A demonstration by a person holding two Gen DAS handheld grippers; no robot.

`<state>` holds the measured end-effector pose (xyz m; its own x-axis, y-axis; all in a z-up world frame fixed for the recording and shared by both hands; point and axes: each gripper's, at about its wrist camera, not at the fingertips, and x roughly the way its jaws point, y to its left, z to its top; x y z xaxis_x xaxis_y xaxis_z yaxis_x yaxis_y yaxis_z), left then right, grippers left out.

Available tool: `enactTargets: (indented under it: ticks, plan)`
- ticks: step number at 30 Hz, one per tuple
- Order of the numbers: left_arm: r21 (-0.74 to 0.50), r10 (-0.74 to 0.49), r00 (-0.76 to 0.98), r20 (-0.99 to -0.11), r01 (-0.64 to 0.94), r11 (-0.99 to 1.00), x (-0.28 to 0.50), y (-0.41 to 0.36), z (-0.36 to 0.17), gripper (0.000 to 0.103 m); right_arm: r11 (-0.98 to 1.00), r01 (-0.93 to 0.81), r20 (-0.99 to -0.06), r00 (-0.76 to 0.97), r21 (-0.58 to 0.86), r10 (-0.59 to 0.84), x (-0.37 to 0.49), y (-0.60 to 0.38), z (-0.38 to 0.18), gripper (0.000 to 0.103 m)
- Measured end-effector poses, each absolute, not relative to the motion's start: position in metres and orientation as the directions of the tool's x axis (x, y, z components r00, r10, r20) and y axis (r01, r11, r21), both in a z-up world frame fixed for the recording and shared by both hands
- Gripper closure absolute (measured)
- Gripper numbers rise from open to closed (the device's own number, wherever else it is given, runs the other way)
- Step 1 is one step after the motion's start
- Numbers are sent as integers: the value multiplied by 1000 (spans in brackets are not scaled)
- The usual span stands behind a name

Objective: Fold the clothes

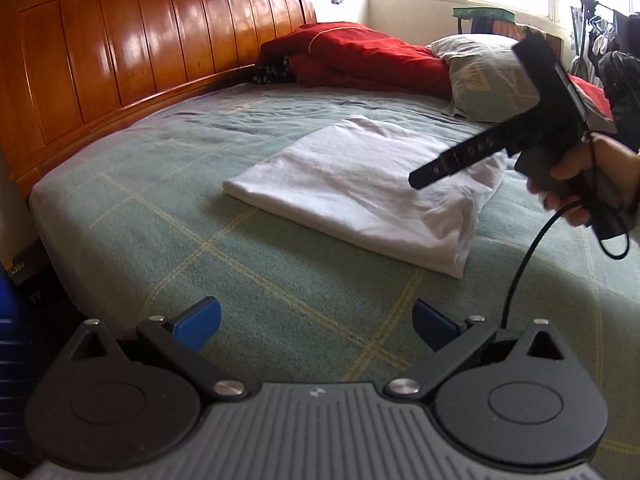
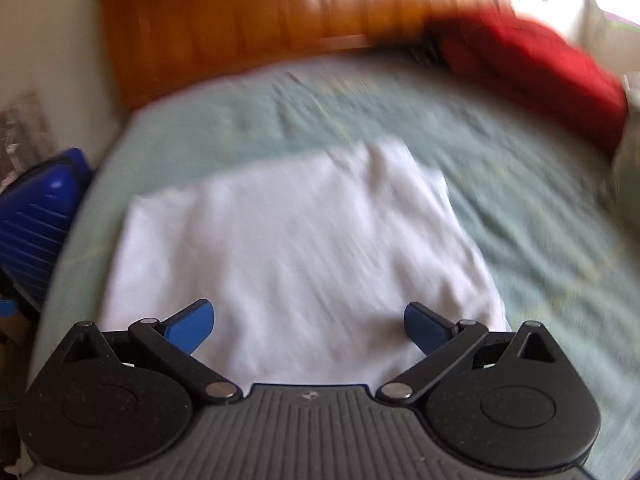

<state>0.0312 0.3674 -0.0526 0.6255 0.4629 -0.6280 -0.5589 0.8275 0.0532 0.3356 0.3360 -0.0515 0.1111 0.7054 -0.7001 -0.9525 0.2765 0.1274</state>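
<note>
A white garment (image 1: 360,192) lies folded into a rough rectangle on the green bedspread (image 1: 200,220), its right end bunched and creased. My left gripper (image 1: 316,326) hovers open over bare bedspread, well short of the garment's near edge, with nothing between its blue pads. In that view the right gripper's dark body (image 1: 532,120), held by a hand (image 1: 576,184), hangs above the garment's right end. The right wrist view is motion-blurred: my right gripper (image 2: 308,326) is open just above the white garment (image 2: 292,248), which fills the space between its blue fingers (image 2: 192,326).
A glossy wooden headboard (image 1: 152,48) runs along the far side of the bed. A red blanket (image 1: 360,56) and a pale pillow (image 1: 484,76) are heaped at the far right. A blue suitcase (image 2: 36,216) stands beside the bed. A black cable (image 1: 532,248) trails from the right gripper.
</note>
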Motion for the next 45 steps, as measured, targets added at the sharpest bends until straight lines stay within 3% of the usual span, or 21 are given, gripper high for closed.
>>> enactTargets:
  ticks: [6, 13, 24, 45]
  plan:
    - [62, 471, 625, -622, -561, 826, 30, 369, -53, 1, 271, -955, -667, 121, 125, 735, 327, 337, -37, 0]
    - [3, 445, 633, -634, -573, 820, 21, 372, -42, 1, 335, -941, -748, 195, 40, 635, 315, 344, -44, 0]
    - [-6, 434, 644, -630, -563, 826, 18, 337, -3, 1, 452, -892, -775, 265, 29, 573, 238, 250, 11, 0]
    - [-26, 410, 657, -633, -548, 836, -21, 255, 28, 1, 550, -830, -739, 312, 94, 597, 137, 135, 37, 0]
